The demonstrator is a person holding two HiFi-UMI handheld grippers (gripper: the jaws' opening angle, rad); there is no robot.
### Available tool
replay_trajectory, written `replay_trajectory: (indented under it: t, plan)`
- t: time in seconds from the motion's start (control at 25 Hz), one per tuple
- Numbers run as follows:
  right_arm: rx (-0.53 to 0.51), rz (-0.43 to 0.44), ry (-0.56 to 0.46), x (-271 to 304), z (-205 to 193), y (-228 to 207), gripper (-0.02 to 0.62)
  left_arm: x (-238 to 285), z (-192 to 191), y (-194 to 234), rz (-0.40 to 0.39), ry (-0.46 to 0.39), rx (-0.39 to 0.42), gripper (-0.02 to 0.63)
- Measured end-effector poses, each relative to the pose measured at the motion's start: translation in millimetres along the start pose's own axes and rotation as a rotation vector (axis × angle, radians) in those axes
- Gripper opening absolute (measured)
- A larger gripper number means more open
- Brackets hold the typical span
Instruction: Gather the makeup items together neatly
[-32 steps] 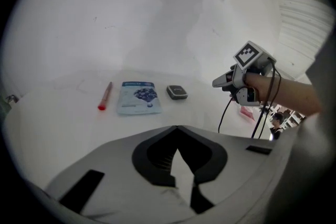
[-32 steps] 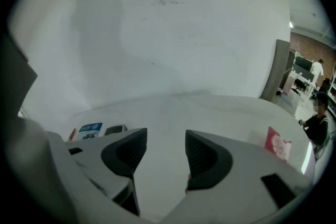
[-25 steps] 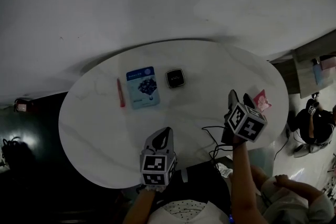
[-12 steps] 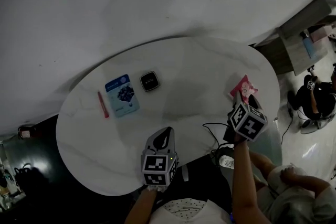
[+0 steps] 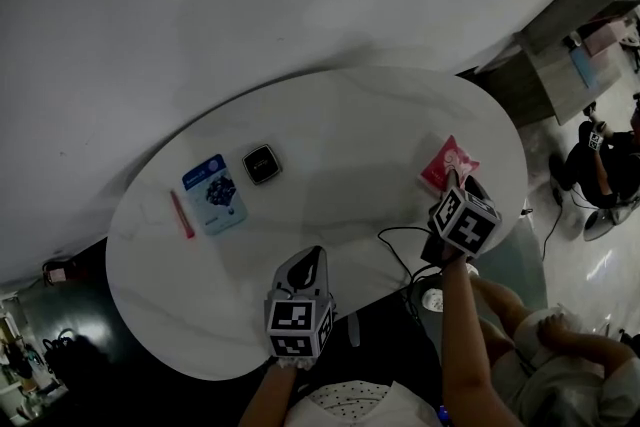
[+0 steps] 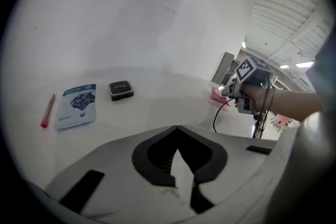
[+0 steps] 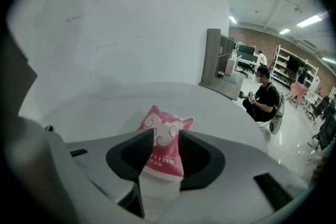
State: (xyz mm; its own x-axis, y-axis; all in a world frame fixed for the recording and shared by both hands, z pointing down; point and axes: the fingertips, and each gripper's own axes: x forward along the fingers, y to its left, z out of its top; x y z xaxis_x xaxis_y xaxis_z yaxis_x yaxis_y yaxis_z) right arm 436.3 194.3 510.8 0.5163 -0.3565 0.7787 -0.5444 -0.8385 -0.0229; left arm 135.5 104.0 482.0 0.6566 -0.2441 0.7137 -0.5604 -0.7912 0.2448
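My right gripper [image 7: 166, 139] hangs over the pink sachet [image 5: 448, 161] near the counter's [image 5: 340, 165] right edge. Its jaws have just been closing but are apart, with the sachet between them, unpinched. My left gripper [image 6: 177, 131] is clenched, empty. The blue sachet [image 5: 213, 194], compact [image 5: 261, 164] and red stick [image 5: 181, 213] lie together, well apart from the pink sachet.

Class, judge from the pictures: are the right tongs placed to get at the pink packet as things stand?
Probably yes. The right tongs have just been closing, with the pink packet between the jaws and nothing in the way.
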Motion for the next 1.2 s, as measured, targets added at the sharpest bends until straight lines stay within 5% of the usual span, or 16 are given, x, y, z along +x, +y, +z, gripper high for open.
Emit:
replay_trajectory:
  t: [0.84, 1.2]
  plan:
    - [-0.011, 0.054, -0.012, 5.3, -4.2, 9.3, 0.041, -2.2, -5.9, -0.6, 0.022, 0.001, -0.014, 0.02]
    - [-0.093, 0.185, -0.061, -11.0, 18.9, 72.8, 0.035, -17.8, -6.9, 21.9, 0.066, -0.041, -0.059, 0.02]
